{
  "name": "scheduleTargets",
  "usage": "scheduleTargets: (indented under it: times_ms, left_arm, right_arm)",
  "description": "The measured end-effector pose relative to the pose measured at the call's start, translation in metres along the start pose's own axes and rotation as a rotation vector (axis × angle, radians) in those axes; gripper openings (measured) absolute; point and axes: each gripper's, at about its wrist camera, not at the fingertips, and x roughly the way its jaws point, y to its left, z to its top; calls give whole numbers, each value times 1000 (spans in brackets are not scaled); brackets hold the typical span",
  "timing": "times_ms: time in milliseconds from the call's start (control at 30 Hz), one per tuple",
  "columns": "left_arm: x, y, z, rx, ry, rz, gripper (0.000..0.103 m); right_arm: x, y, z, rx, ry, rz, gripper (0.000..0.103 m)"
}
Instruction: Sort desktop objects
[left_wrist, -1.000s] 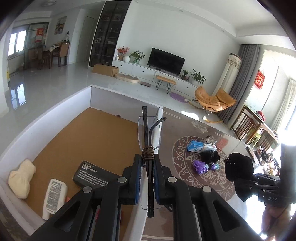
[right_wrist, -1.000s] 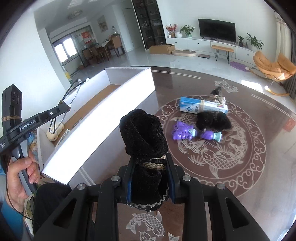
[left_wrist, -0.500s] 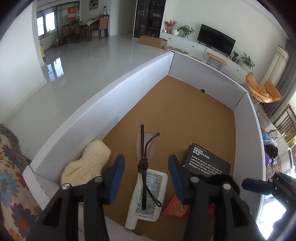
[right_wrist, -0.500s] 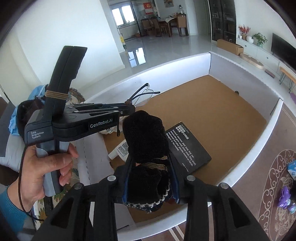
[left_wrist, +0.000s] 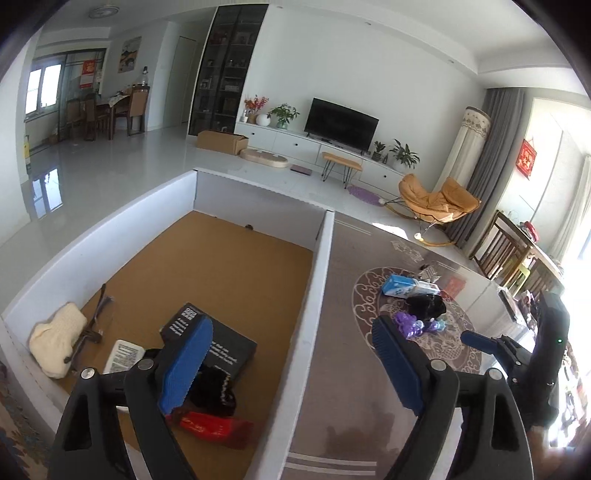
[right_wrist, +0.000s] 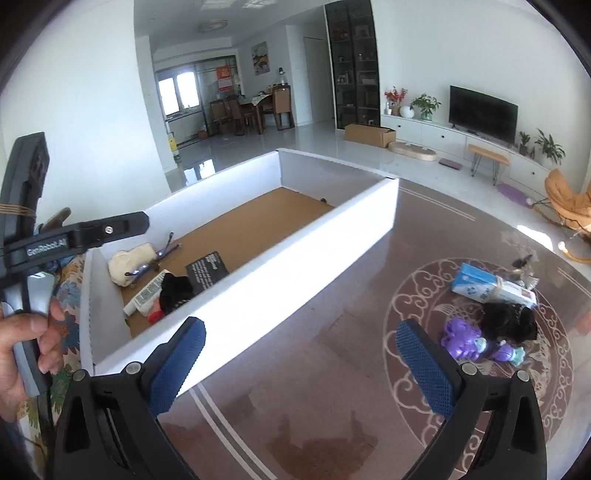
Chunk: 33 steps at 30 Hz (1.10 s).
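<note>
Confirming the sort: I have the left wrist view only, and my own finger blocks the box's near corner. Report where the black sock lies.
Observer: The black sock lies inside the white box, between the white tube and the black carton.
Operator: Now report the right gripper's jaws.
Observer: The right gripper is opening with nothing between its jaws, and it points at the table beside the box.
</note>
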Motion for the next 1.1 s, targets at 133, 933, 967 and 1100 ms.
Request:
scheduleTargets:
  times_ms: [133,933,967,1100]
  left_arm:
    - [26,-73,-27,93,42,-119,103]
    - [139,-148,-128,178,305,-97,103]
    - [139,-149,-129,185,305,-91,103]
    - [140,-154,-131,215,311,-64,103]
  right_arm:
    - [-12,-90,-57,96,99,-226,103]
    - [-53,-195,-167,357,192,-432,103]
    - [-53,-195,-167,357,192,-432,103]
    - [-53,-195,-167,357,192,-432,103]
